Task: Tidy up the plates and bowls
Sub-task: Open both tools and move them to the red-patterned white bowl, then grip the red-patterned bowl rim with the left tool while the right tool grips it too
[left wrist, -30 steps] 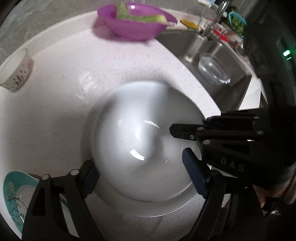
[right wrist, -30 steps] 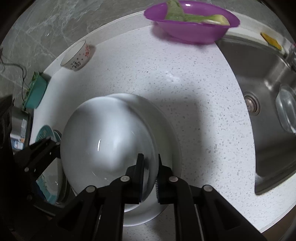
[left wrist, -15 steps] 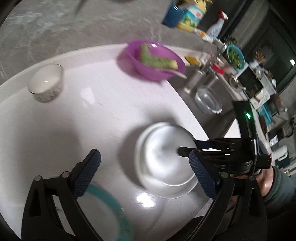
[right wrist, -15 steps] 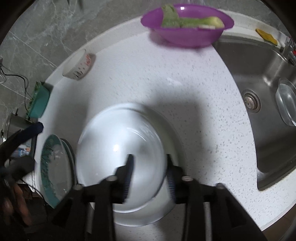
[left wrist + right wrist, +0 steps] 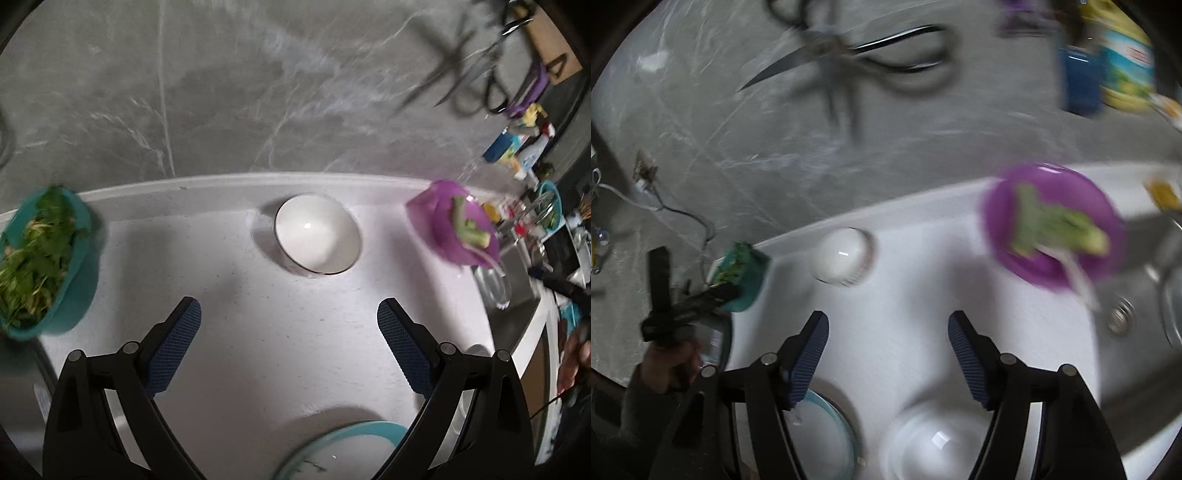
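Only the right wrist view shows the stacked white bowl (image 5: 934,446) on its plate at lower centre, under the right tool (image 5: 888,350), whose jaws are opening with nothing between them. The left tool (image 5: 290,347) gapes wide and empty below the small white bowl (image 5: 317,236) mid-bench; the teal-rimmed plate (image 5: 343,458) is cut off at the bottom edge. Motion blur smears both views.

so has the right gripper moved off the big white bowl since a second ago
Yes. The right gripper, jaws opening and empty, has lifted back from the big white bowl, now low in its view on the white speckled counter.
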